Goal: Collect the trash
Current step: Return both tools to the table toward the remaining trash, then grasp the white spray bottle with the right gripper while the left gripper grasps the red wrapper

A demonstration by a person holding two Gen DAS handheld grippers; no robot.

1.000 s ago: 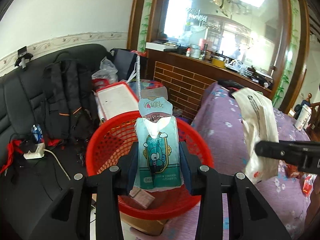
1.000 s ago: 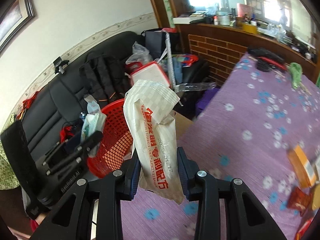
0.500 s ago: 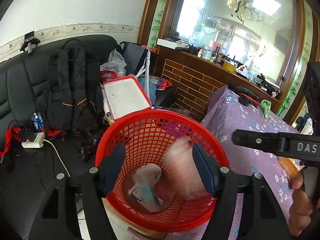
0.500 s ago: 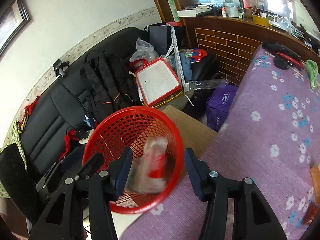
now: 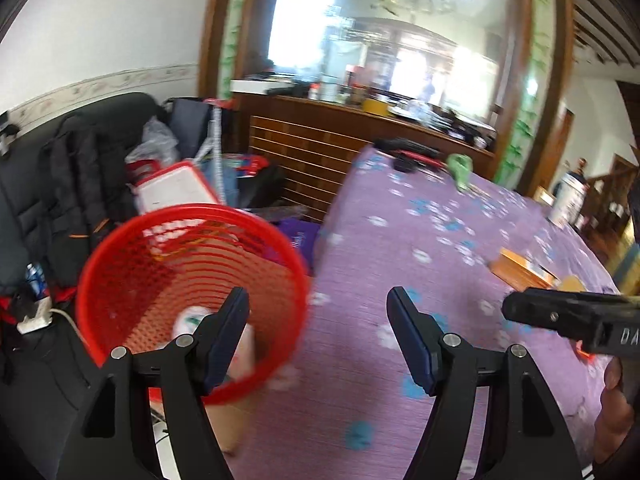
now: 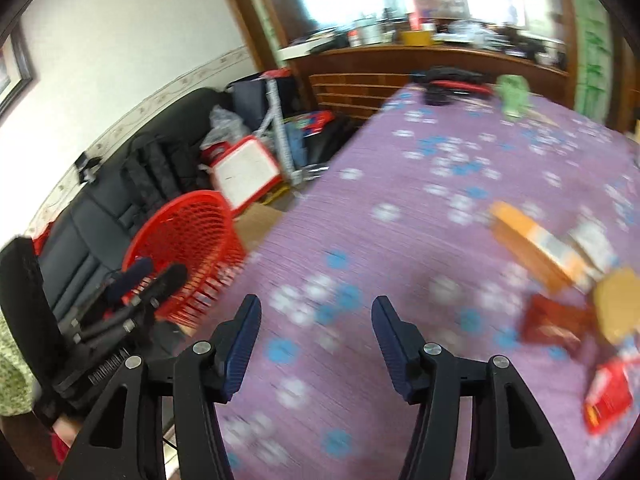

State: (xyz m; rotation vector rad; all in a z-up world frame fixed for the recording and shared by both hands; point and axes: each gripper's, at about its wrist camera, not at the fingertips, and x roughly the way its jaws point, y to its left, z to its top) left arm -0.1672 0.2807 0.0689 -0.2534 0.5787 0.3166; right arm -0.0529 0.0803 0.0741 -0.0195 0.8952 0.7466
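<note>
Both packets that were pinched a second ago are gone from the claws: the left gripper (image 5: 318, 336) and the right gripper (image 6: 316, 344) now stand spread wide with nothing between their jaws, and both have swung away from the red basket (image 5: 192, 280) toward the purple flowered tablecloth (image 5: 400, 240). Something pale lies low in the basket, seen past the left claw's near finger (blurred, but likely one of the dropped packets). The basket sits just beside the table's edge, in front of the black sofa (image 6: 100, 216).

What remains to collect lies on the right side of the cloth in the right wrist view: an orange carton (image 6: 532, 240), a dark red wrapper (image 6: 556, 324), a tan round piece (image 6: 618, 304) and a bright red packet (image 6: 608, 396) near the frame edge. All are smeared by motion, so fine detail cannot be told.

Judging by their look, these are light, thin things. The wrappers should be soft, crinkly and a little slippery, best pinched at a raised edge or corner. The carton looks stiffer and should take a squeeze across its narrow sides
</note>
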